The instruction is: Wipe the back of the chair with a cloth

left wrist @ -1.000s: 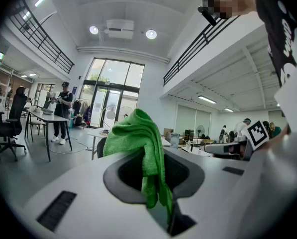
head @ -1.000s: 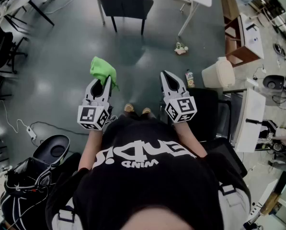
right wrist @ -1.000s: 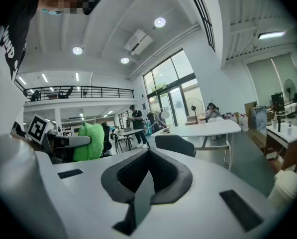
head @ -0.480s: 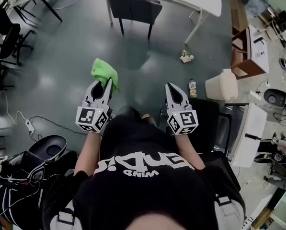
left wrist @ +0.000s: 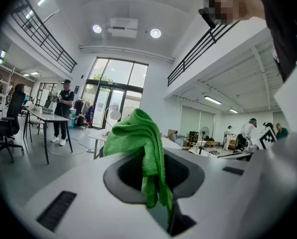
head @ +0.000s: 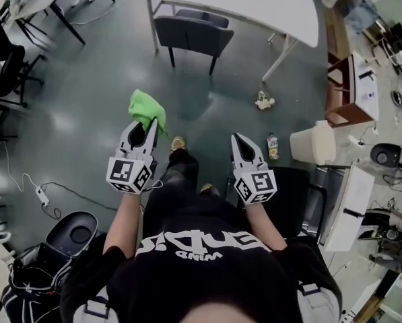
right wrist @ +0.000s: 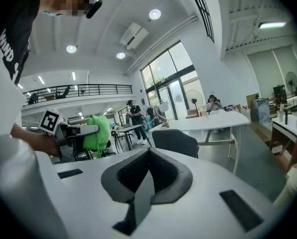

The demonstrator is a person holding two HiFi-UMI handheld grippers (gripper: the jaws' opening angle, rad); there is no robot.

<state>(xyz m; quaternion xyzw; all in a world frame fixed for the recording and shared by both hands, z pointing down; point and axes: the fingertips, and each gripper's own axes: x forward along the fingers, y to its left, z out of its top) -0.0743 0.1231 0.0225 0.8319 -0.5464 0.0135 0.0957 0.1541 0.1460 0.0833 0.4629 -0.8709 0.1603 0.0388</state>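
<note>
A dark grey chair [head: 192,33] stands ahead at a white table [head: 241,2], its back [head: 190,38] turned toward me; the right gripper view shows this chair [right wrist: 175,142] too. My left gripper [head: 149,122] is shut on a bright green cloth [head: 147,108], which bunches past the jaw tips and hangs between them in the left gripper view [left wrist: 143,148]. My right gripper [head: 240,138] is shut with nothing in it, level with the left and well short of the chair. The cloth [right wrist: 97,132] also shows from the side in the right gripper view.
A second black chair [head: 298,190] is close at my right. A bottle [head: 273,147], a beige bin [head: 314,140] and litter [head: 263,101] lie on the floor ahead right. A black bag and helmet [head: 69,237] sit at left, with a cable [head: 46,184]. People stand in the distance.
I have walked forward: the chair and table have come nearer and lower in the head view. Both grippers keep their pose, the cloth still held in the left.
</note>
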